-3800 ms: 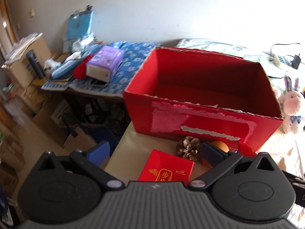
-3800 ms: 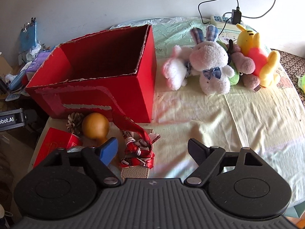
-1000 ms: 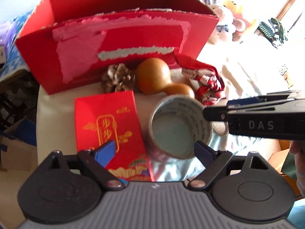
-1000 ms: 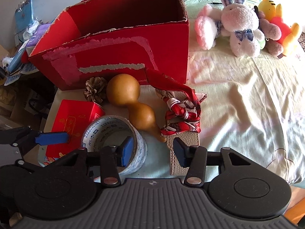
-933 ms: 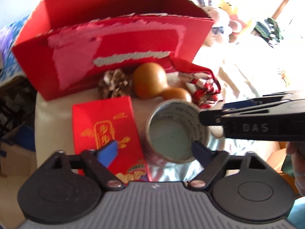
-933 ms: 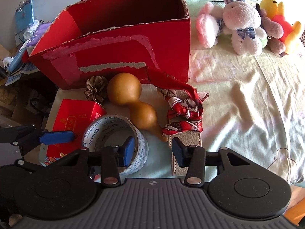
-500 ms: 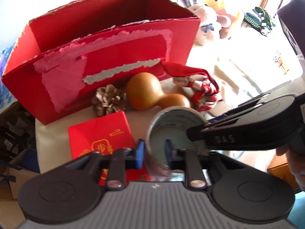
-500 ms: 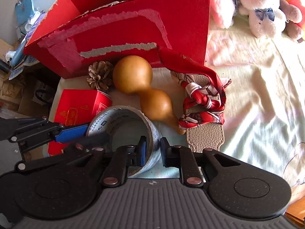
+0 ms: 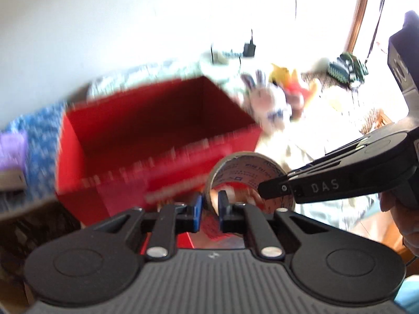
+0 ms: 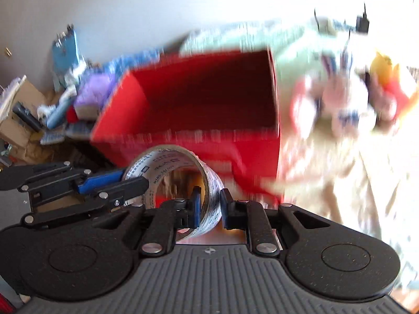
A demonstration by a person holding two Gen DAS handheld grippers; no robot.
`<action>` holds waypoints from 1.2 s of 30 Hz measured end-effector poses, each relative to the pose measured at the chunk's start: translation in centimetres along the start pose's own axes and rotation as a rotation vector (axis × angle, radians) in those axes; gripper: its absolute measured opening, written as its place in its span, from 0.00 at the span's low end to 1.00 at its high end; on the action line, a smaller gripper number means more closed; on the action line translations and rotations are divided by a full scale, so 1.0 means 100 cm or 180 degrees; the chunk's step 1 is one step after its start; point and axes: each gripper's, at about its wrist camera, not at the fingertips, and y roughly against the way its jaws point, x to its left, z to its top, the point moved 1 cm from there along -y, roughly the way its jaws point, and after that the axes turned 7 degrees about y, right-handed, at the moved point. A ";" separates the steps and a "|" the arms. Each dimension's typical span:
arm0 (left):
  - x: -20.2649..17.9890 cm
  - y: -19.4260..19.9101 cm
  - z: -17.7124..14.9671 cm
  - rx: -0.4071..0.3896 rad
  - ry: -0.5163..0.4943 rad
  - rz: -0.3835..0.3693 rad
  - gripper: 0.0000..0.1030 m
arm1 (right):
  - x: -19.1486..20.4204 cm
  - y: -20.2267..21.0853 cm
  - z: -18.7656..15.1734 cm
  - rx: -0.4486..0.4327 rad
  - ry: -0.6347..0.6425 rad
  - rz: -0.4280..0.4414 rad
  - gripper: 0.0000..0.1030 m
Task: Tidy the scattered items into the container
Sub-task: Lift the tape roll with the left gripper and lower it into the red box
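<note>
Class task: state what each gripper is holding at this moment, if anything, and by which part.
Both hold the tape roll: the left gripper pinches its wall on one side, the right gripper pinches its wall on the opposite side.

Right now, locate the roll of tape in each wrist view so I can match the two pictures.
Left wrist view: the roll of tape sits lower centre, just right of the middle, its wall pinched by the left gripper.
Right wrist view: it sits lower centre, left of the middle, its wall pinched by the right gripper.
Shared landmark: the red box, open-topped, behind the roll in both.
</note>
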 end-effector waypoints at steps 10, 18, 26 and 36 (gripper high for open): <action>0.065 -0.101 0.088 0.0232 0.0279 0.0517 0.03 | 0.005 -0.099 0.109 0.0101 0.0316 0.0005 0.11; 0.123 -0.202 0.072 0.1010 0.0642 0.0952 0.04 | 0.013 -0.186 0.123 0.0765 0.0541 0.0086 0.07; 0.142 -0.216 0.070 0.1520 0.0856 0.1284 0.18 | 0.012 -0.215 0.124 0.1078 0.0323 0.0359 0.09; 0.149 -0.187 0.072 0.1127 0.1027 0.1118 0.30 | 0.004 -0.231 0.126 0.1265 0.0064 0.0523 0.17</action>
